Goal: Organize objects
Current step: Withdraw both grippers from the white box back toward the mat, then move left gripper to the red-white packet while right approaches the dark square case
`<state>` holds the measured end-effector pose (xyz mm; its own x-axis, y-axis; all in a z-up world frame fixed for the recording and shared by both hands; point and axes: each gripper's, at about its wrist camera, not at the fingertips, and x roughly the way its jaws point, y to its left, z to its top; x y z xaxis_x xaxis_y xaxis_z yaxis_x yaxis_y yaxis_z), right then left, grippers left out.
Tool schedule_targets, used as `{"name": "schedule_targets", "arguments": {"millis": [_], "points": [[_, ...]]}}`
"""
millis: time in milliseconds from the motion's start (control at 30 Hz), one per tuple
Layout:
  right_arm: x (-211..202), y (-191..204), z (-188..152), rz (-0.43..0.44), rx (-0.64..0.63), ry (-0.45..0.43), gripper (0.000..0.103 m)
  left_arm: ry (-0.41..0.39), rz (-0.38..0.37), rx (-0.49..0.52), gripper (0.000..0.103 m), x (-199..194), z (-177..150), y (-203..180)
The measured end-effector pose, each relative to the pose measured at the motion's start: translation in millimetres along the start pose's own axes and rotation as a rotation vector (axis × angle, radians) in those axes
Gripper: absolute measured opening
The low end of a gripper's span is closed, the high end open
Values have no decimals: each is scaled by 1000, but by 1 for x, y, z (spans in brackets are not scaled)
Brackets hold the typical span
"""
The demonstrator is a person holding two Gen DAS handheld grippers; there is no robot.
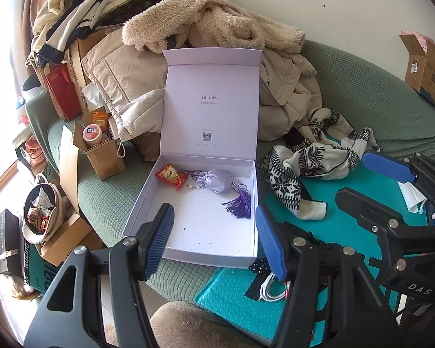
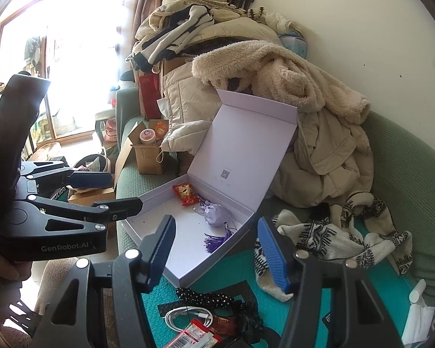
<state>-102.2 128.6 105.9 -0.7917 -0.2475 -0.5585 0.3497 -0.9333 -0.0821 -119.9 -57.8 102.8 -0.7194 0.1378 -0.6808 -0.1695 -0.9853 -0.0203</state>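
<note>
So both tongs are empty right now. The left gripper (image 1: 214, 240) has its ribbed blue pads standing apart with nothing between them, hanging over the near edge of the open pale lilac cardboard gift box (image 1: 188, 249). The right gripper (image 2: 217, 252) is the same, pads apart and gripping nothing, with the box's near corner just ahead of its left pad.

Already inside the box, out past the left gripper's tips: a shiny lilac satin drawstring pouch with a purple tassel (image 1: 217, 181) and, just beside it, a crinkly red foil snack packet (image 1: 171, 175).

Still loose on the bumpy teal foam mat (image 2: 159, 298), right under the right gripper: a coiled white charging cable (image 2: 188, 317), a black polka-dot fabric hair tie (image 2: 204, 297) and a red-and-white flat sachet (image 2: 192, 337). The black-and-white patterned knit socks (image 2: 327, 237) lie off to its right.

What could go wrong, I reckon: the sachet is thin and slick, so the pads may skid over it or pinch the spongy mat instead. The cable is springy and could uncoil or drag the hair tie along. The box is light card with a tall lid leaning on the soft beige coat pile (image 1: 124, 81), so a nudge could shove it or flop the lid shut.
</note>
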Motion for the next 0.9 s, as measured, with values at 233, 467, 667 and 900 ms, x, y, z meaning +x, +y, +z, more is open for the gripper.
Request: {"name": "schedule_targets", "arguments": {"millis": [233, 467, 667, 900], "points": [[-13, -2, -26, -8, 17, 23, 60, 23, -19, 0, 57, -5, -26, -19], [-22, -4, -52, -19, 36, 55, 60, 53, -38, 2, 57, -4, -54, -36], [-26, -5, -76, -24, 59, 86, 60, 82, -56, 11, 57, 0, -77, -51], [-26, -7, -104, -24, 85, 124, 60, 117, -69, 24, 57, 5, -104, -68]]}}
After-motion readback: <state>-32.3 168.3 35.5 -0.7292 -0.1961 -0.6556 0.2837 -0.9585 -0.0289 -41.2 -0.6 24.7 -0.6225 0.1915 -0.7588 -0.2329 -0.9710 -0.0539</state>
